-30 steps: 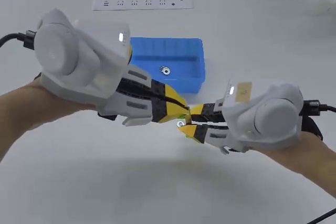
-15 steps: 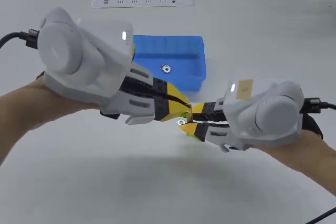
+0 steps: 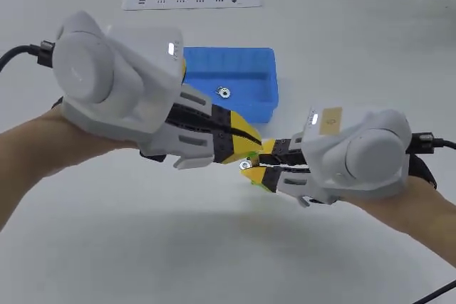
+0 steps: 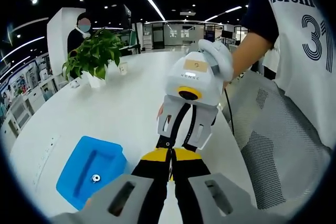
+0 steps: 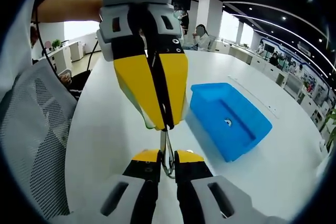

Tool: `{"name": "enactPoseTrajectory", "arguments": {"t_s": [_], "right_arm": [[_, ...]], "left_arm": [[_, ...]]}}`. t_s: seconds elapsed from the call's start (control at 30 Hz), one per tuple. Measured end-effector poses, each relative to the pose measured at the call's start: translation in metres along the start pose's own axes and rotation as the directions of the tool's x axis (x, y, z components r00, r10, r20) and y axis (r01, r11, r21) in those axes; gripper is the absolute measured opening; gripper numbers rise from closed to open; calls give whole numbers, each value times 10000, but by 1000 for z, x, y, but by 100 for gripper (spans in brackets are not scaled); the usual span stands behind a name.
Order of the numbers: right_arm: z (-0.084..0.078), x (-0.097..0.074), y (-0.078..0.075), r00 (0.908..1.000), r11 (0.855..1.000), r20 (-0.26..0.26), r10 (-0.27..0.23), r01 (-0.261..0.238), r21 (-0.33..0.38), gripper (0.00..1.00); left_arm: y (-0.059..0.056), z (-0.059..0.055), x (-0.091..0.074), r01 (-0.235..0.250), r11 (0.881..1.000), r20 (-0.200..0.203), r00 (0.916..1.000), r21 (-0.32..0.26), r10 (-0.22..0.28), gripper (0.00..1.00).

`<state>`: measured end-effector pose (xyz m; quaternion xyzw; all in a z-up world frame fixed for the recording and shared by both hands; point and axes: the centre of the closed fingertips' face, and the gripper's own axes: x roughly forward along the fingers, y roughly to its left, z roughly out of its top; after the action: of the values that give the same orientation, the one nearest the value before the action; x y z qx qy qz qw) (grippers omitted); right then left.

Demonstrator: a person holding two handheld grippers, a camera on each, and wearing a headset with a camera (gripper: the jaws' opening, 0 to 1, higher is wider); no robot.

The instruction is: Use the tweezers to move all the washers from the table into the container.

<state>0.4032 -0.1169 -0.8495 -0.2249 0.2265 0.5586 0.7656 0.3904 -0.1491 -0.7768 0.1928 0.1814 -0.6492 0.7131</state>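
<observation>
Left gripper (image 3: pixel 249 153) and right gripper (image 3: pixel 256 170) both clamp the tweezers (image 5: pixel 165 145) tip to tip; a mistimed release would likely drop them onto the desk (image 3: pixel 214 247).

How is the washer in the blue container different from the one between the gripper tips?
One washer lies flat and loose on the blue container's floor; the other washer is held where the left gripper and right gripper meet. The first is inside the container, the second outside, nearer the person. Both are small silver rings.
</observation>
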Motion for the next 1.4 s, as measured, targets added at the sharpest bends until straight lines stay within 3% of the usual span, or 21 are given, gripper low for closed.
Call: {"name": "enactPoseTrajectory", "arguments": {"t_s": [0.37,0.73,0.93,1.4], "right_arm": [[4,0,2,10000,9999,87,19,-18,-114,11],[19,-1,-2,9995,9993,306,-75,86,-374,10],[10,0,4,10000,9989,72,-50,54,-474,11],[4,2,1,9999,10000,101,35,-35,-73,12]], "left_arm": [[-1,1,-4,30,9998,-96,9999,195,-28,5],[3,9,-16,-76,9988,-202,9998,480,85,5],[-2,2,-9,32,9988,-207,9998,485,-22,5],[0,0,-3,181,9990,-296,9994,405,-169,5]]}}
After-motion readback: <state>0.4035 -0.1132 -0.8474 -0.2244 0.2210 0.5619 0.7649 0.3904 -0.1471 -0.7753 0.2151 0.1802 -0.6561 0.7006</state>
